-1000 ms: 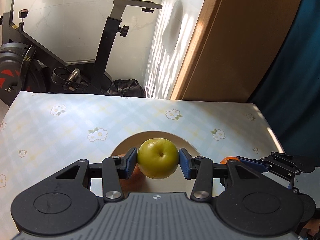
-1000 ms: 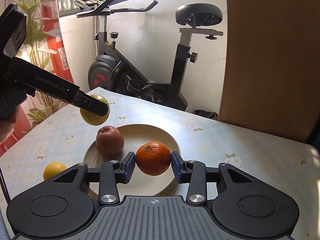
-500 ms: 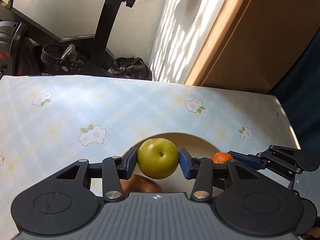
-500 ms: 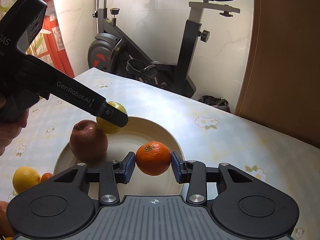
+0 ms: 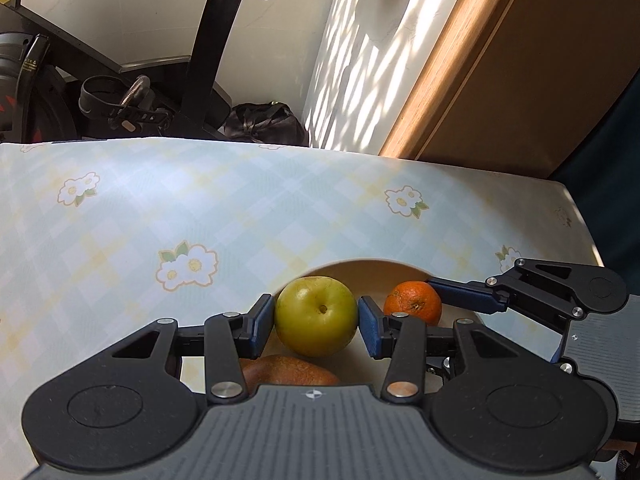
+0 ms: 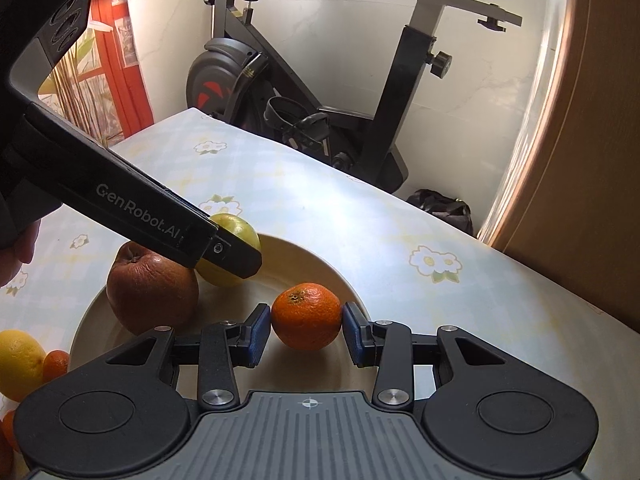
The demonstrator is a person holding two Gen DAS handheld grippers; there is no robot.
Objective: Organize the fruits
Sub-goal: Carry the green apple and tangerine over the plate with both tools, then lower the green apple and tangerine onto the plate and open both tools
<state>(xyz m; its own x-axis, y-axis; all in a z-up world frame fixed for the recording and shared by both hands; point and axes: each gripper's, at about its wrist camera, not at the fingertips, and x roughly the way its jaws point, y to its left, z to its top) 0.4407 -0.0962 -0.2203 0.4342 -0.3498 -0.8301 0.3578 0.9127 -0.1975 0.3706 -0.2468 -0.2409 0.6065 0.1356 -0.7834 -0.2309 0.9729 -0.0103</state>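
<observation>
Two handheld black grippers are hovering over a round cream ceramic plate [image 6: 320, 264] on a bench covered in a pale checked cloth printed with white flowers [image 5: 280, 216].

The left gripper [image 5: 316, 322] is grasping a round yellow-green apple [image 5: 316, 316], its blue pads pressing the fruit at 9 and 3 o'clock, just above the plate's far rim. In the right wrist view the same apple [image 6: 240, 232] is peeking out behind that gripper's black finger at the plate's 11 o'clock edge.

The right gripper [image 6: 306, 330] is clenching a small orange mandarin [image 6: 306, 316] between its blue pads over the plate's 5 o'clock part; whether the fruit is touching the plate is hard to tell. From the left wrist view the mandarin [image 5: 414, 302] is sitting at 3 o'clock of the apple, with one blue pad against its right side.

A wrinkled dark red apple [image 6: 152, 290] is resting on the plate at 9 o'clock, just beside the yellow-green apple. Off the plate, at 8 o'clock, a yellow lemon [image 6: 20, 364] and a second small orange fruit [image 6: 56, 364] are lying on the bench, touching each other.

A black exercise bike [image 6: 320, 120] is standing behind the bench at 12 o'clock, beside a brown wooden panel [image 6: 600, 160].
</observation>
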